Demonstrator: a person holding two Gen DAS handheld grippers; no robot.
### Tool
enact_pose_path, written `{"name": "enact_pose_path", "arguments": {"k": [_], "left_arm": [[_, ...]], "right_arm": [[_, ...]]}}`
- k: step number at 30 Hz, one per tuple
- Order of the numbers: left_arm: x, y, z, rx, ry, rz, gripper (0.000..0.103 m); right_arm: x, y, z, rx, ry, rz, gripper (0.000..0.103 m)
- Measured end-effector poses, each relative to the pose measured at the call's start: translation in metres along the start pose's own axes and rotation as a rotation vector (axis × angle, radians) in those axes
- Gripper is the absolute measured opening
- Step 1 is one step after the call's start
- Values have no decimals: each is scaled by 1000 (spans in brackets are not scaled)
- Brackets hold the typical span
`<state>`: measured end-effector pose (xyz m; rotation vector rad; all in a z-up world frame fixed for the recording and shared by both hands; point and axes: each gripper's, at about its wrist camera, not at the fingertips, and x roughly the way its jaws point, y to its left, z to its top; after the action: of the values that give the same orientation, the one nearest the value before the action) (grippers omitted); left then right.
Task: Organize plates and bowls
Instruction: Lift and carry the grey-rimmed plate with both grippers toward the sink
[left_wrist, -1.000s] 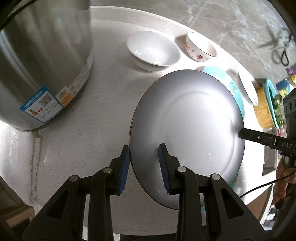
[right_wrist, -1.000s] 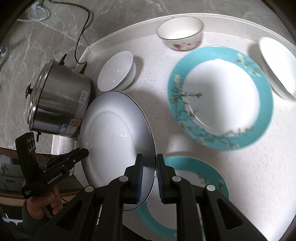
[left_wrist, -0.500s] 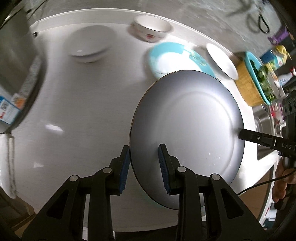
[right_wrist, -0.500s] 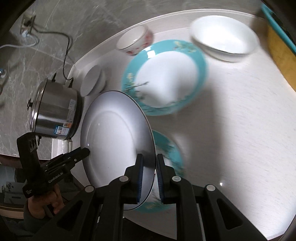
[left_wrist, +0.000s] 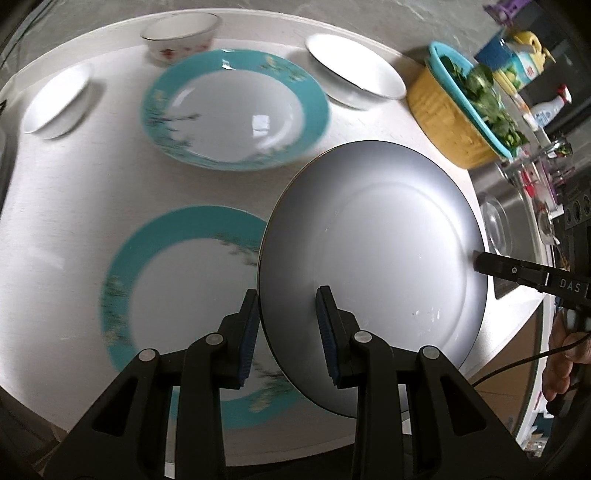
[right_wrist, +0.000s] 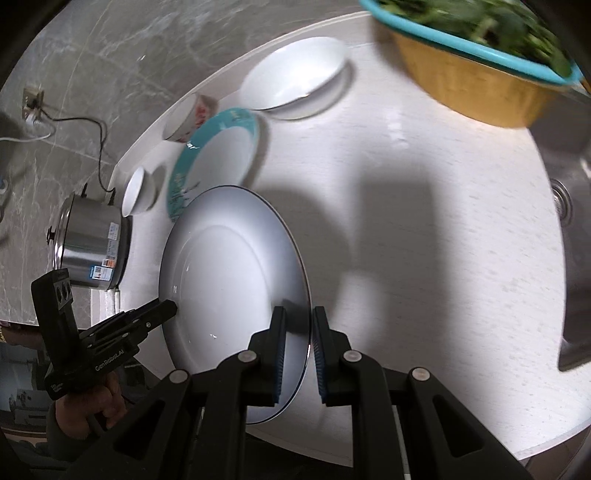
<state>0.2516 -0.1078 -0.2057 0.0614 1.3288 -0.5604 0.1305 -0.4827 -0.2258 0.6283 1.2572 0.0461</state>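
Observation:
A white plate (left_wrist: 388, 258) with a thin dark rim hangs tilted above the counter, held from both sides. My left gripper (left_wrist: 288, 319) is shut on its near rim; my right gripper (right_wrist: 298, 332) is shut on the opposite rim (right_wrist: 229, 280). Each gripper's tip shows at the plate's far edge in the other view. Two teal-rimmed plates lie below, one far (left_wrist: 229, 110) and one near (left_wrist: 177, 295), the near one partly covered by the white plate. A floral bowl (left_wrist: 181, 33) and two white bowls (left_wrist: 55, 99), (left_wrist: 354, 77) stand along the back.
A yellow basket with a teal strainer of greens (left_wrist: 454, 122) stands at the right, bottles (left_wrist: 517, 59) behind it. The steel sink (right_wrist: 576, 258) lies beyond the counter's right edge. A steel pot (right_wrist: 92, 251) sits at the far left end, its cord running to a wall socket.
Both grippers carried the white plate rightward along the counter, away from the steel pot. The pot left the left wrist view; the teal plates, basket and sink came into view.

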Motion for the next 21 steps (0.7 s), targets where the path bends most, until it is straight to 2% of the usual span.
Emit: {"name": "enact_pose_path", "arguments": {"k": [8, 21], "left_arm": [[34, -35, -7, 10, 21, 21, 28], [99, -57, 17, 36, 61, 56, 28]], "right_arm": [[4, -49, 0, 28, 23, -14, 17], [22, -89, 12, 52, 55, -38, 18]]}}
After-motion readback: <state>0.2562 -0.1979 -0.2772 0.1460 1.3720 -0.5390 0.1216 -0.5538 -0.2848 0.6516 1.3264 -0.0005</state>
